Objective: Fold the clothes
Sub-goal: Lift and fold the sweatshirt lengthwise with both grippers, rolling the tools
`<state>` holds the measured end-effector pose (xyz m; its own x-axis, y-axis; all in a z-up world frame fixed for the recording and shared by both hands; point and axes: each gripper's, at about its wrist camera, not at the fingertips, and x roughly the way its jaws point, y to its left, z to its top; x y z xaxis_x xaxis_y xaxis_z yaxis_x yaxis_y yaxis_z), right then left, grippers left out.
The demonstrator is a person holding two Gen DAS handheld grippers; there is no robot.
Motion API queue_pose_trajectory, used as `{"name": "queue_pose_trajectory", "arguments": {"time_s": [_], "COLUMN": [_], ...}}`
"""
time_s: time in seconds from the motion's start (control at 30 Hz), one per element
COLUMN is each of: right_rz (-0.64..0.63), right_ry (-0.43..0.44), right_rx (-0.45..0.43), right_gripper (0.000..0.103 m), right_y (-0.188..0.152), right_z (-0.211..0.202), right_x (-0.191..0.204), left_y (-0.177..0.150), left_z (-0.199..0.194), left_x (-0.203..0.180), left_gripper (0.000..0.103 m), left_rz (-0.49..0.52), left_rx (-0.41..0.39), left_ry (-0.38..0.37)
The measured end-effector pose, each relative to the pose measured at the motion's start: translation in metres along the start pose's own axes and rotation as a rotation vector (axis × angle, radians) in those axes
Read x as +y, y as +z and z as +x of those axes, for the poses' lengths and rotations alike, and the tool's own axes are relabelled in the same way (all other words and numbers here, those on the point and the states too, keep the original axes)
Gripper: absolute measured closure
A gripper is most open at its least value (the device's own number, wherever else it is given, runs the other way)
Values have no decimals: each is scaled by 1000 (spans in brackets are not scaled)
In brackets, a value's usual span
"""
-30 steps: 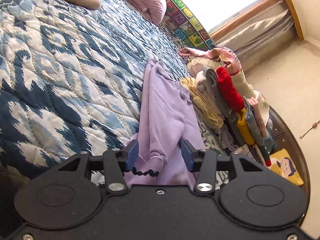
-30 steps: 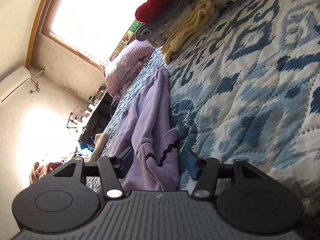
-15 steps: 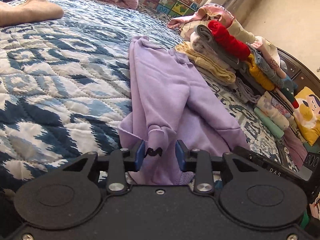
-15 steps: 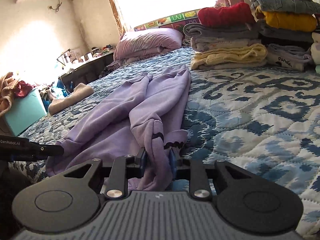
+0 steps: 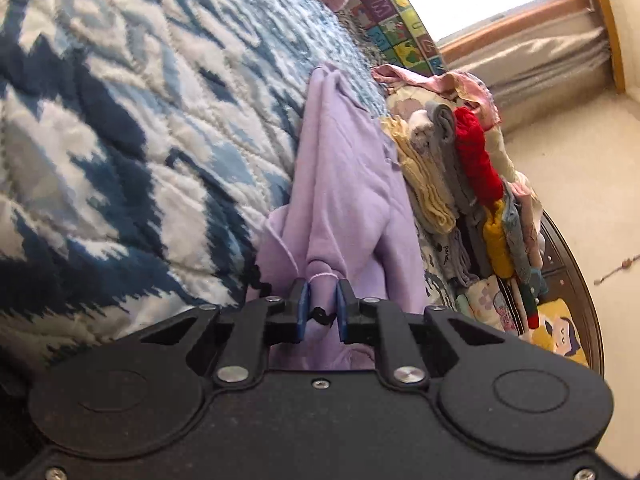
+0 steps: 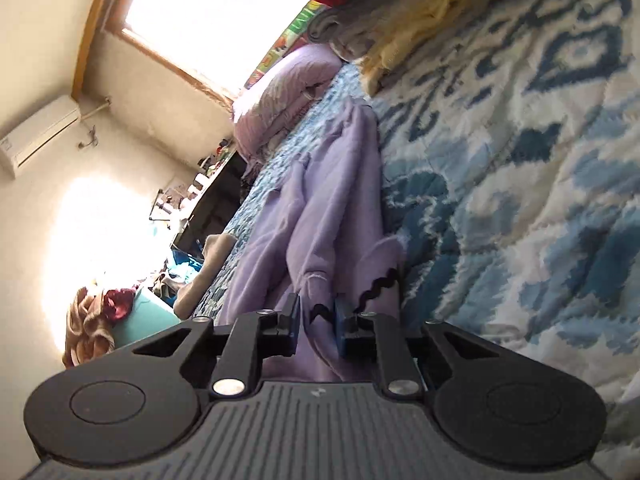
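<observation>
One lilac garment [image 5: 340, 184], a soft fleece piece with black wavy trim at its hem, lies stretched lengthwise on the blue-and-white quilted bed [image 5: 120, 140], and both grippers hold its near end. The left gripper [image 5: 320, 312] has its two blue-padded fingers drawn narrow on a bunched fold of the lilac cloth, with a bit of the black trim pinched between them. The right gripper [image 6: 316, 320] likewise has its fingers pressed close on a gathered fold of the same garment [image 6: 328, 208], the zigzag trim [image 6: 376, 288] running out just beside the right-hand pad.

One stack of folded clothes [image 5: 452, 176] stands just beside the far half of the garment. In the left wrist view at least five layers can be counted: pale yellow, grey, red, mustard and denim blue, with a yellow cartoon-print piece [image 5: 560, 328] near the dark curved bed frame. The right wrist view catches only the stack's end [image 6: 400, 20]: red, grey and yellow layers.

The right wrist view alone shows one wall-mounted air conditioner [image 6: 40, 136], a cluttered dark desk [image 6: 208, 204], a teal bin [image 6: 148, 320] heaped with cloth, and a beige folded item [image 6: 208, 264] at the bed's edge. Both views show one lilac pillow [image 6: 280, 96] and the alphabet play mat [image 5: 396, 20] under the single window [image 6: 192, 12]. Only the left wrist view shows the grey curtain [image 5: 540, 60] bunched below the sill.
</observation>
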<state>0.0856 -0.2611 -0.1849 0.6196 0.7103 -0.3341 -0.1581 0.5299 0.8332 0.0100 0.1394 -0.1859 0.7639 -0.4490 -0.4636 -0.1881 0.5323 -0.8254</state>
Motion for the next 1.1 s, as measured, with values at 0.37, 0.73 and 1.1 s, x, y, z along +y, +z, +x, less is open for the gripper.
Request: {"name": "queue_pose_trajectory", "arguments": {"time_s": [0.37,0.73,1.1], "right_rz": [-75,103,210], "right_ry": [-58,-48,-16], "right_rx": [-46,-84,7], "right_gripper": [68,22,34], "right_y": [-9,0,-2], "right_z": [-17,-30,-17], "right_x": [21,3,5], "left_y": [11,9,6], "left_z": [-29,-14,-13], "left_x": [-19,-11,1], "left_gripper": [54,37,44], "left_rz": [52,39,-121], "left_rx": [-66,-4,11], "left_ry": [-3,82,-22]}}
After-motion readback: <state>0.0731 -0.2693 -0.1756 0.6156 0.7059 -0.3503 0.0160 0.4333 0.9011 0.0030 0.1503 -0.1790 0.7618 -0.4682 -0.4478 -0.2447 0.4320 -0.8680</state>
